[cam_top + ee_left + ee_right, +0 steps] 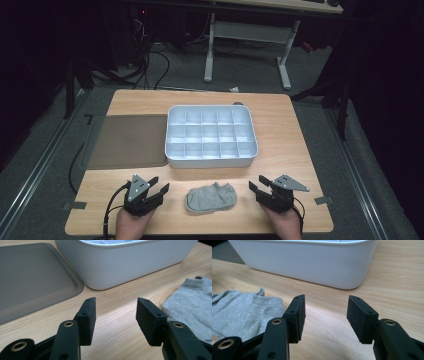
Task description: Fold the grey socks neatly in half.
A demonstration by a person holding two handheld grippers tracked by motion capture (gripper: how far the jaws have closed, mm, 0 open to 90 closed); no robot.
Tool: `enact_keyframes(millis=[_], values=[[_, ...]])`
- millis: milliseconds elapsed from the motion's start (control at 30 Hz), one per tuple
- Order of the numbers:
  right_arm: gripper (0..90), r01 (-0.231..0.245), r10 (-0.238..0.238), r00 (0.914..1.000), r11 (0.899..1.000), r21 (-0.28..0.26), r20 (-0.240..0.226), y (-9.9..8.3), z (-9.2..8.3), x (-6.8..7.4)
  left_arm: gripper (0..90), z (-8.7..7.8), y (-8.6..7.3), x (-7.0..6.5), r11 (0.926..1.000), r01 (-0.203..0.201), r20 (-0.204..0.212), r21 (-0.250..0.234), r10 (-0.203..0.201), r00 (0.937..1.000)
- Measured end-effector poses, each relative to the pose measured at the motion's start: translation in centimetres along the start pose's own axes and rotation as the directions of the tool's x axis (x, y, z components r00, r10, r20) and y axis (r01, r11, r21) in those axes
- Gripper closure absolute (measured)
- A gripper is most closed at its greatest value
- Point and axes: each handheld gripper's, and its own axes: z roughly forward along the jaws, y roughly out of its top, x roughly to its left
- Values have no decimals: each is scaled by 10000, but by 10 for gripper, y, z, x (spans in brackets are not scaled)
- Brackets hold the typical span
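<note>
Black jaws of the left gripper (156, 186) stand wide over bare wood, holding nothing; the right gripper (258, 187) likewise gapes empty. Between them, at the table's (295, 130) six o'clock, lies the grey sock (211, 197). The white tray (211, 136) sits centre, a mat (127, 141) at nine.

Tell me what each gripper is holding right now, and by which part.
Nothing is held. The left gripper and right gripper both have open jaws with only bare table between them; the grey sock lies untouched between the two.
</note>
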Motion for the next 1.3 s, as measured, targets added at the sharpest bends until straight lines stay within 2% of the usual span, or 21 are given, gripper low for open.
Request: enact_keyframes(millis=[133,267,400,533,633,800,833,933,1133,1300], values=[[500,131,-131,9999,9999,-51,-81,1,-1,6,502,0,0,-4,9998,-202,-81,-26,202,9998],[510,281,-282,9993,9996,-36,-233,3,-1,13,482,0,0,-8,9993,-381,151,-8,381,9992],[516,282,-289,9989,9994,-190,-365,4,-3,18,474,1,0,-12,9990,-457,257,3,457,9986],[530,401,-408,9976,9991,-128,-560,4,-2,23,475,2,-1,-14,9992,-398,318,72,395,9987],[557,308,-294,9956,9994,153,-895,3,1,29,474,2,-1,-15,9991,-421,364,56,419,9985],[590,357,-300,9935,9981,495,-1099,0,7,39,473,3,-2,-16,9991,-415,455,111,410,9981],[602,383,-296,9926,9966,723,-1176,-1,10,44,473,4,-2,-17,9988,-474,498,138,467,9977],[597,443,-335,9921,9952,876,-1208,-2,13,46,471,4,-3,-17,9986,-503,543,165,494,9973],[540,257,-85,9930,9890,1458,-1174,-5,22,52,469,5,-3,-18,9989,-457,669,132,447,9968],[522,469,-263,9923,9843,1701,-1211,-7,25,57,468,5,-3,-20,9987,-481,720,148,469,9963]])
